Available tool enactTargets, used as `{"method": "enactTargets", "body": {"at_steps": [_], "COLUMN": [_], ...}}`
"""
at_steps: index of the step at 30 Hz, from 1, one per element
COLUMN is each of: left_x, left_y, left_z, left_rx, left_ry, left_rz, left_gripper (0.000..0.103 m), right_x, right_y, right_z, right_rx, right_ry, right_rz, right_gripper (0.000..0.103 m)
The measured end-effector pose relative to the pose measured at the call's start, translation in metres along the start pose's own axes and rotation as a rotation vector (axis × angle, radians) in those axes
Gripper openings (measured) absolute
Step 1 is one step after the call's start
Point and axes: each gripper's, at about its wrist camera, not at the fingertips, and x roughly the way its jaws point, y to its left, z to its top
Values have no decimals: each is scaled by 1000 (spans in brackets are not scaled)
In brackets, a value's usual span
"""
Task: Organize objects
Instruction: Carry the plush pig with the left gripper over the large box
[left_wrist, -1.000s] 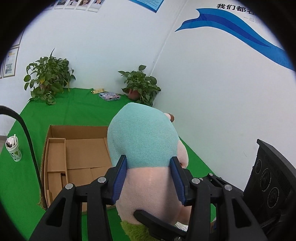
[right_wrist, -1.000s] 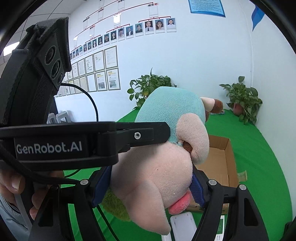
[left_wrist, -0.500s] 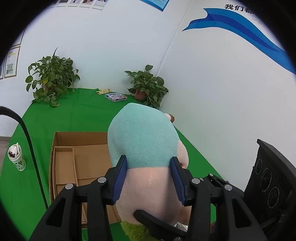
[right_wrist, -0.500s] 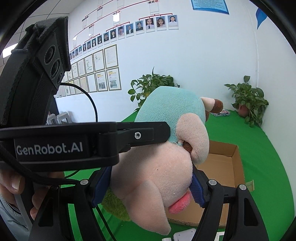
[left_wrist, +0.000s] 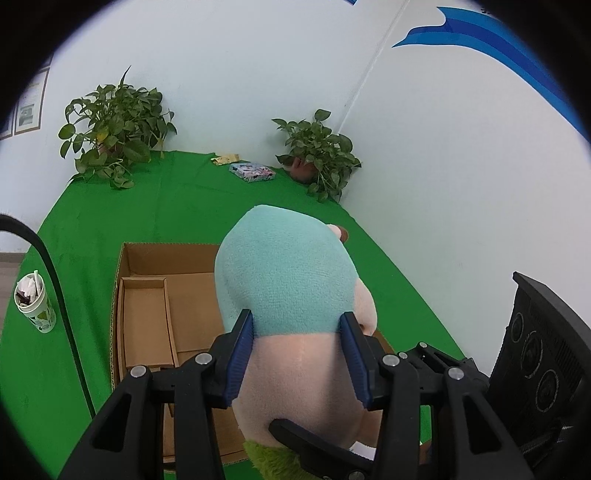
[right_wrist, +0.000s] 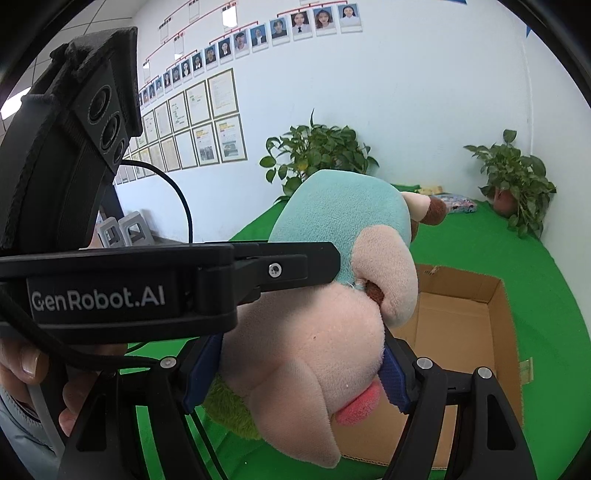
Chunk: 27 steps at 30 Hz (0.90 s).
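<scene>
A plush toy with a teal cap, pink face and green body is held in the air by both grippers. My left gripper is shut on its head from behind. My right gripper is shut on its pink face; the left gripper's body crosses that view. Below and ahead lies an open cardboard box with a divider on the green cloth; it also shows in the right wrist view. The toy hangs over the box's near right part.
A paper cup stands left of the box beside a black cable. Two potted plants and a small patterned packet sit at the far wall. White walls close the right side.
Both grippers have carried the toy forward and higher; the box now sits closer beneath it and shows more of its inside.
</scene>
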Motion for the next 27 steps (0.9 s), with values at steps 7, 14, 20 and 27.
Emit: {"method": "enactTargets", "body": {"at_steps": [7,14,20,27], "left_x": [38,73,93,112], "left_y": [29,52,70,87], "left_z": [-20,-44,-53,-66], "left_rx": [-52,-93,-123,-167], "left_ry": [90,177,222,269], "left_rz": [20,92,128,145], "left_gripper": [46,46,46,46], "right_x": [62,128,172,212], "right_y": [-15,-31,-36,-45], "right_z": [-12,-35,-53,-67], "right_rx": [43,99,137,168], "right_ry": [97,181,202,254], "right_rz": [34,111,143,142], "right_gripper": [72,72,71,70]}}
